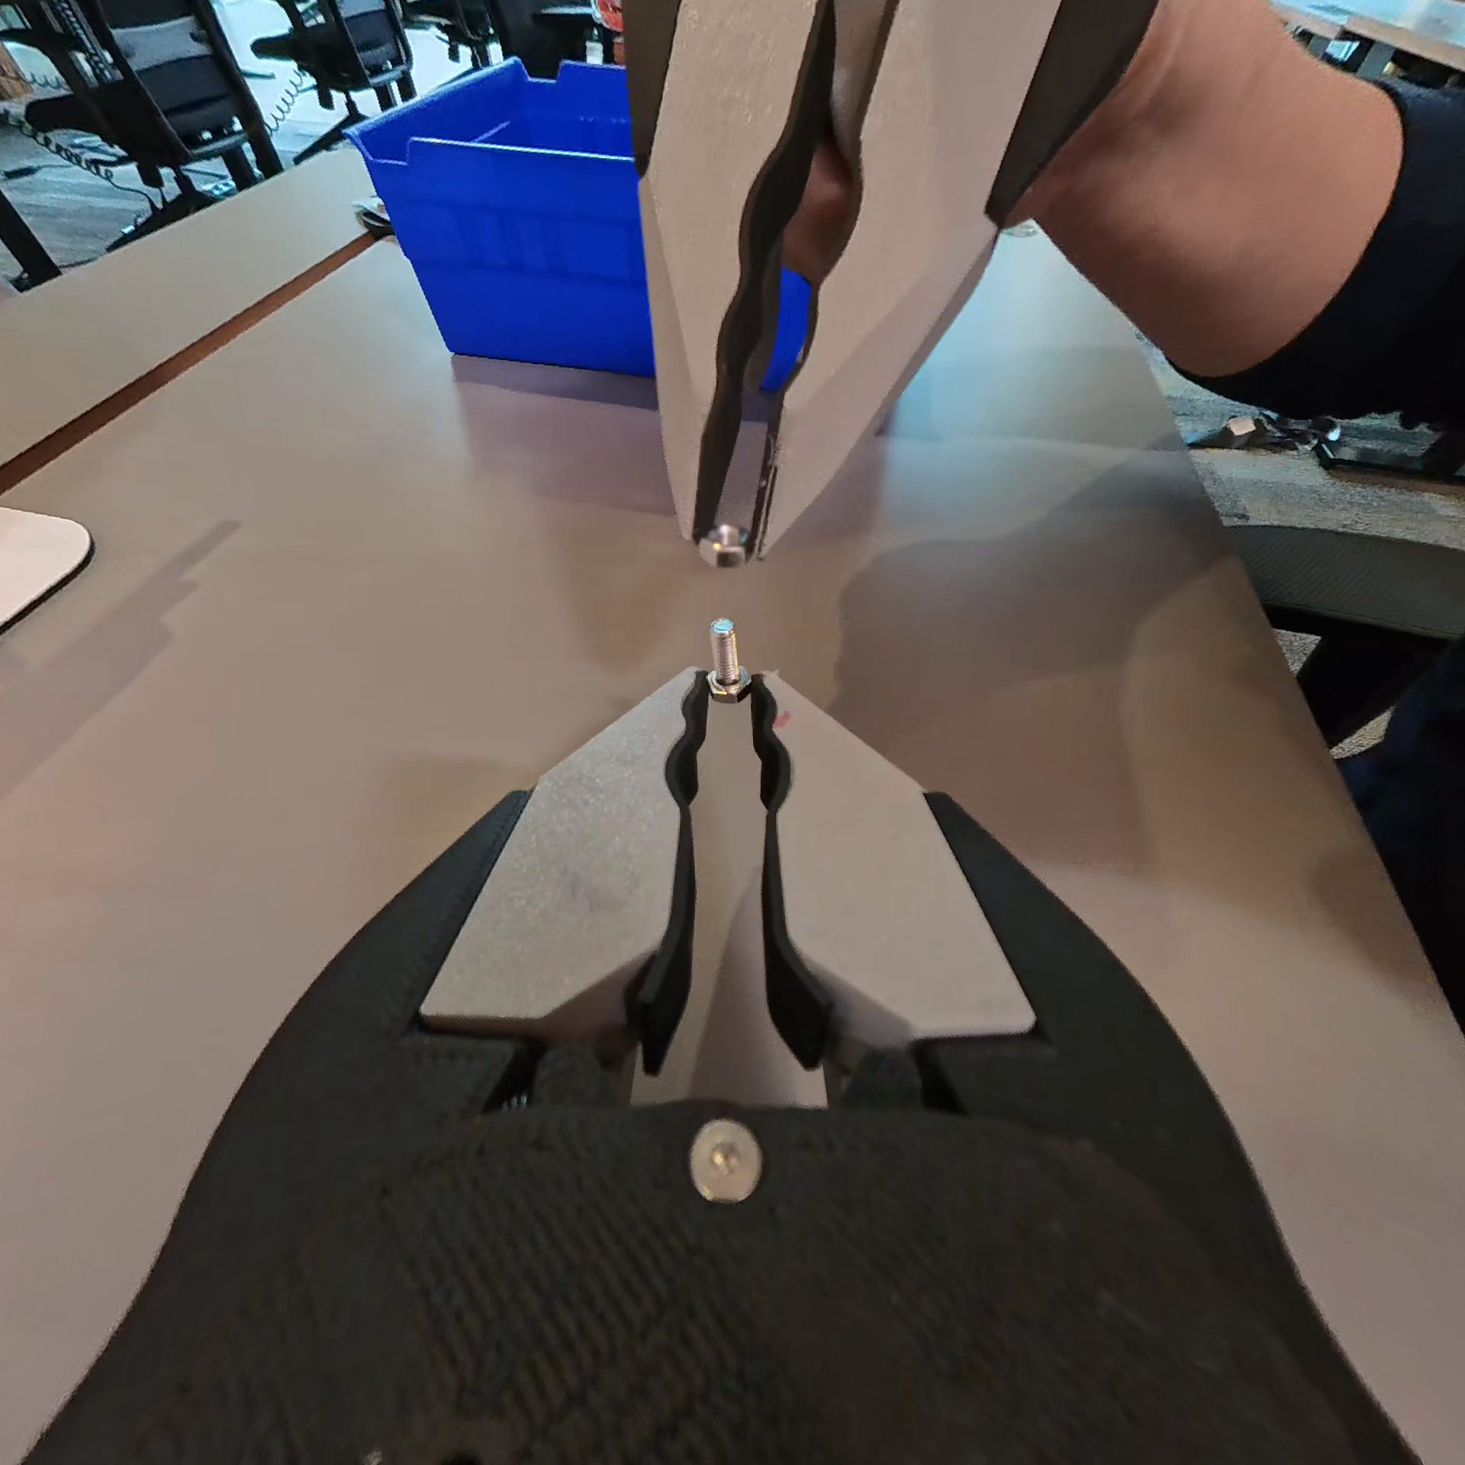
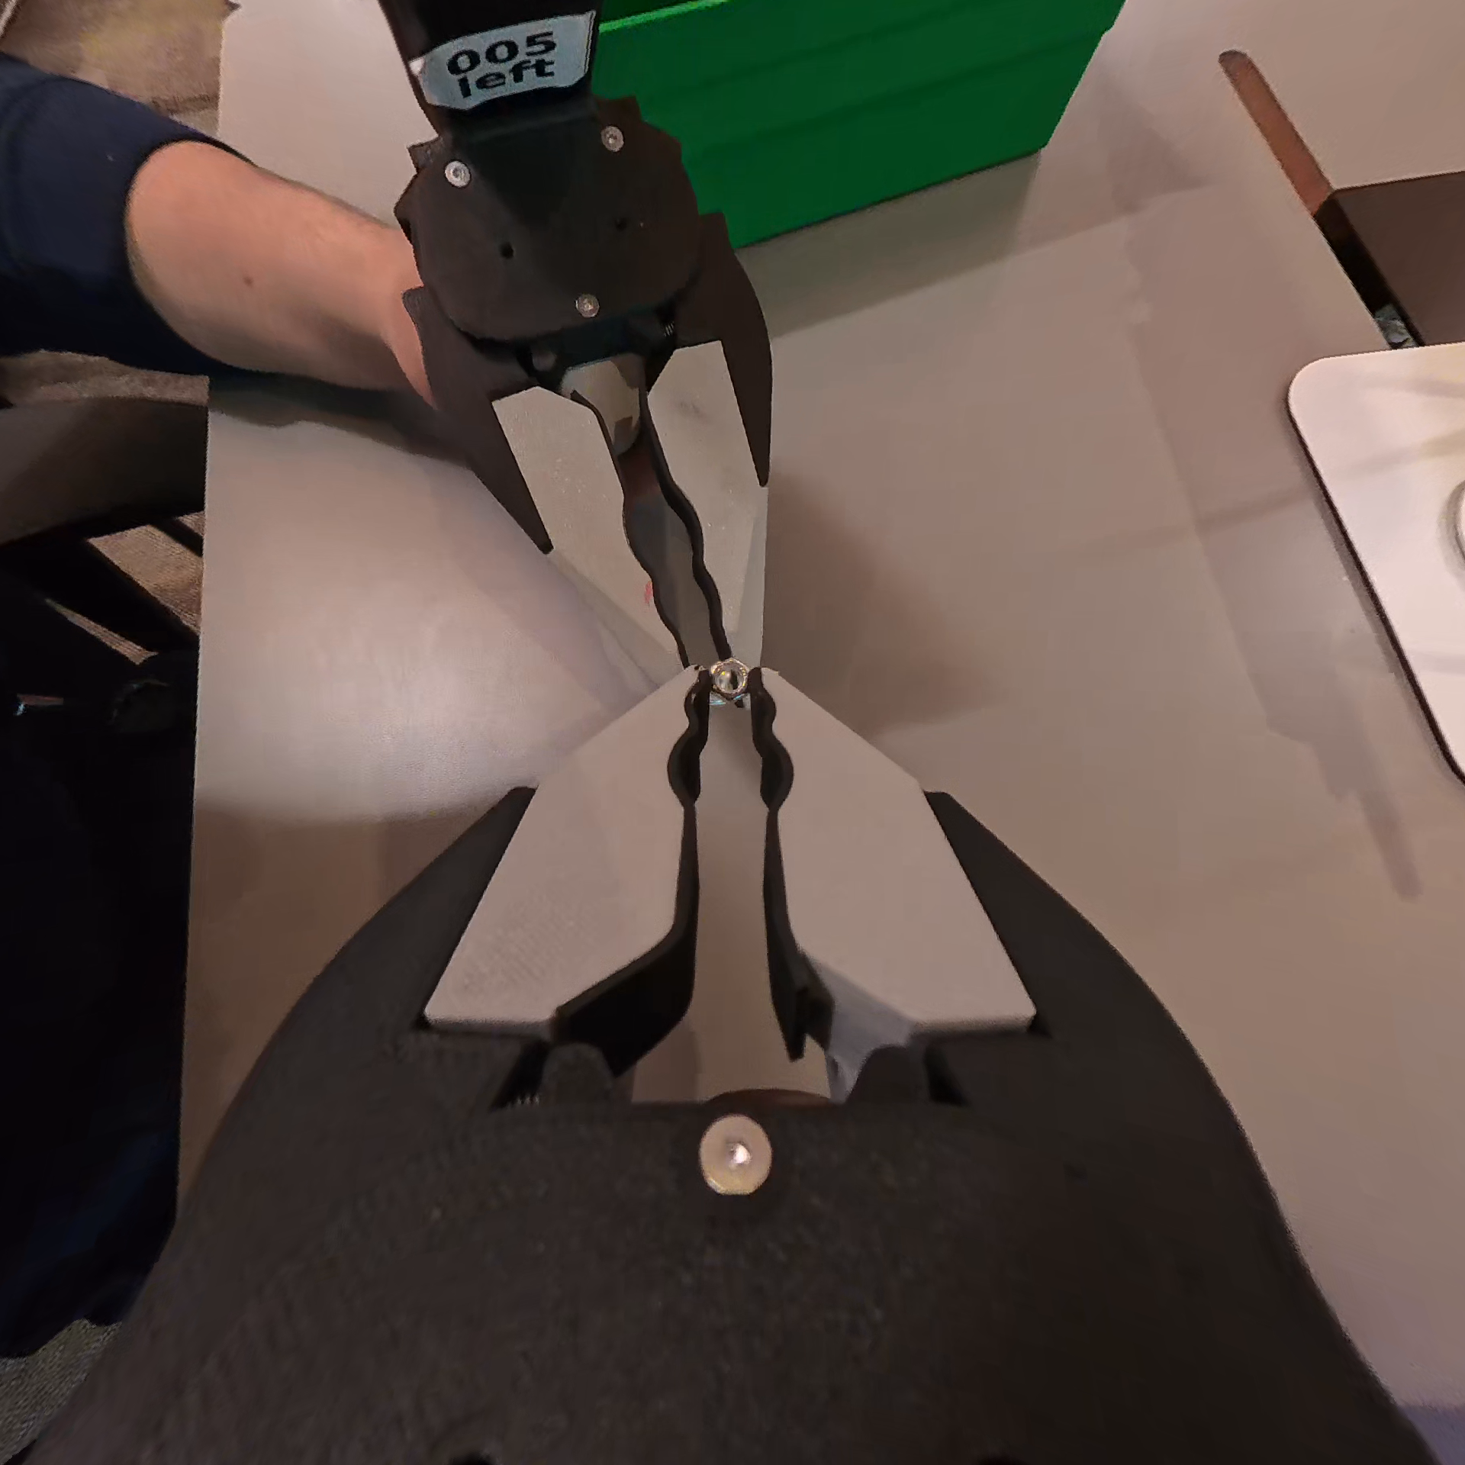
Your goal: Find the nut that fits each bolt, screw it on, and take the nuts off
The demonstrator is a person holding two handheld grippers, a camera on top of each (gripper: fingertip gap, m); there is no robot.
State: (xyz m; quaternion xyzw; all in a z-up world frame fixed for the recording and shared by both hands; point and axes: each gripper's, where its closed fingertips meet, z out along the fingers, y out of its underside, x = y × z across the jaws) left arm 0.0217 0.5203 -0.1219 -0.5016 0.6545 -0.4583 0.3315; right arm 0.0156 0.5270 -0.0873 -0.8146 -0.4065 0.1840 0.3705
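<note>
L hand-held gripper (image 1: 728,680) nearly closed, tips pinching the hex head of a small silver threaded bolt (image 1: 724,646); shank sticks out past the tips, free end toward the R unit. R hand-held gripper (image 2: 727,683) also nearly closed, small silver hex nut (image 2: 728,682) clamped at the very tips, bore facing the bolt. In the L wrist view the nut (image 1: 723,545) and bolt end are apart, small gap, roughly in line. From the R wrist view the bolt is hidden behind the nut, can't tell alignment there. L gripper (image 2: 705,662) comes in from above-left in that view, tips right next to the nut.

Both held above the grey-beige laminate worktop (image 1: 317,555), nothing under the tips.

Around:
- blue plastic bin (image 1: 515,238) behind R gripper (image 1: 727,539) in the L view, near it, partly hidden by the fingers.
- green plastic bin (image 2: 856,103) behind the L unit in the R view.
- white rounded-corner flat pad (image 2: 1379,507) off to the side, well apart from the tips; its corner (image 1: 32,555) shows at the L view's left edge.
- person's forearms, dark sleeves (image 2: 47,206), reach in behind each unit.

Edges: worktop edge (image 2: 202,713) close on the person's side, dark chair parts and carpet below it. Dark brown seam strip (image 1: 182,357) runs across the worktop toward the blue bin. Open surface between tips and pad.
</note>
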